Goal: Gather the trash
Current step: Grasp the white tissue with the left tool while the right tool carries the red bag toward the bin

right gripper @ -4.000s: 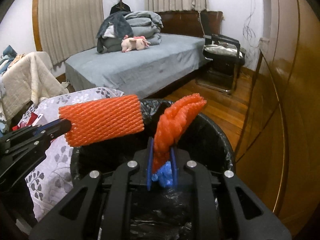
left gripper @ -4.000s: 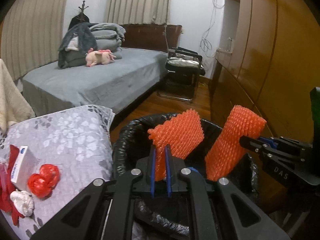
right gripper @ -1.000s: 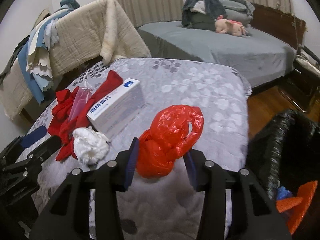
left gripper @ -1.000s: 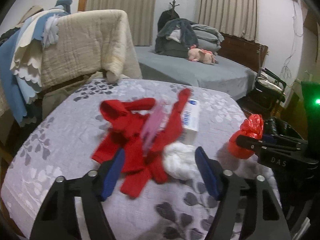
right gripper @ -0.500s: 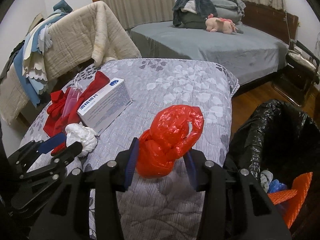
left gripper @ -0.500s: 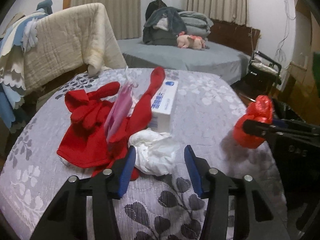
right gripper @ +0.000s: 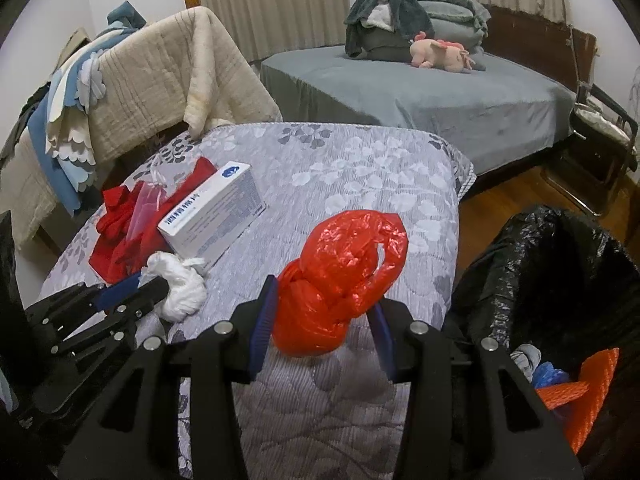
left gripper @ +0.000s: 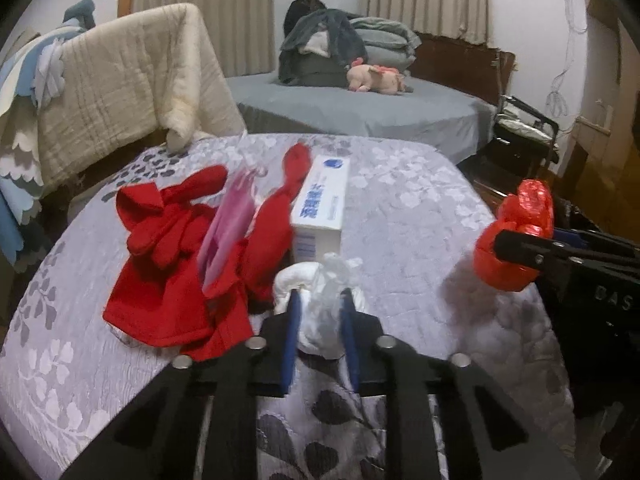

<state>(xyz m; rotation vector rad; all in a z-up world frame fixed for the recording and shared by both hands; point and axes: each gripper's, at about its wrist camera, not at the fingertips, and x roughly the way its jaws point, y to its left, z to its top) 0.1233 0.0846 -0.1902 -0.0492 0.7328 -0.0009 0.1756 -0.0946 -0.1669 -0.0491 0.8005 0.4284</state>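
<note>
Pickup step in hand: left tool (left gripper: pixel 320 300) closing on the white wad (left gripper: pixel 320 304) beside the box (left gripper: pixel 322 204), right tool (right gripper: pixel 320 312) pinching the red bag (right gripper: pixel 340 280); next, carry both to the bin (right gripper: pixel 560 280).

On the worktop (right gripper: pixel 360 168), the box (right gripper: pixel 212 212) lies beside the heap of cloth (left gripper: pixel 172 264) to its left. The tissue wad (left gripper: pixel 320 304) sits just before the box, between my left tool's (left gripper: pixel 320 300) closing jaws. The bin (right gripper: pixel 552 280) stands right of the worktop, the bed (right gripper: pixel 440 96) behind.
</note>
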